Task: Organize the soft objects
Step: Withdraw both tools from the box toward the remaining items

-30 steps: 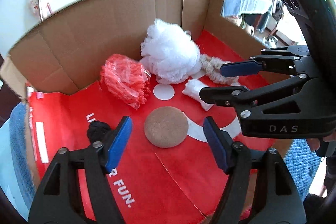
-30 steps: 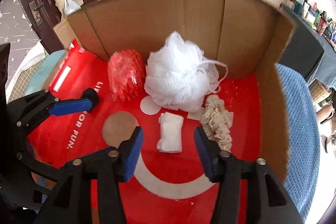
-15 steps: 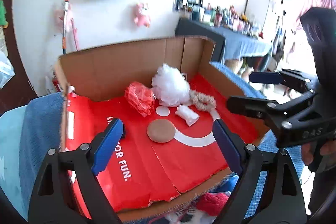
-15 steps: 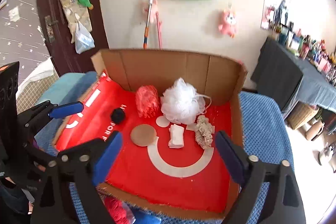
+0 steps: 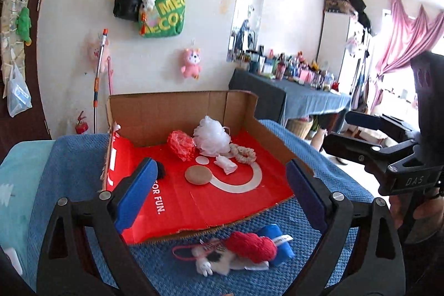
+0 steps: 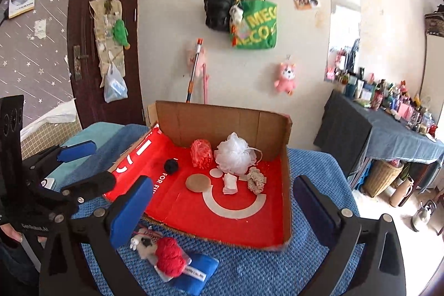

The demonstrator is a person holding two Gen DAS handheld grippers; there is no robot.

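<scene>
**Caller:** Both grippers pulled back and up from the cardboard box (image 6: 222, 126) since the earlier frame, so the whole box shrank toward mid-frame. The left gripper (image 5: 219, 190) and the right gripper (image 6: 222, 201) had their jaws just opening, now wide apart, nothing between either pair.

**Analyst:** And the sorted pieces sat at the back of the box: white mesh pouf (image 6: 234, 154), red mesh ball (image 6: 201, 153), cream scrunchie (image 6: 256, 181), white folded cloth (image 6: 230, 183), round tan pad (image 6: 197, 182), small black ball (image 6: 171, 166).

**Caller:** What was left?

**Analyst:** Outside the box, at lower centre on the blue cover (image 6: 319, 171): a blue pillow (image 6: 194, 272), a red yarn ball (image 6: 169, 255) lying on it, a little plush toy (image 6: 143, 242) touching the yarn.

**Caller:** Risk, then?

**Analyst:** I judged that pile the trouble. With all three touching, a grab could catch two at once, or pinch the toy's red loop (image 5: 184, 251) and drag its neighbours. Soft yarn might also squash and slip free.
</scene>
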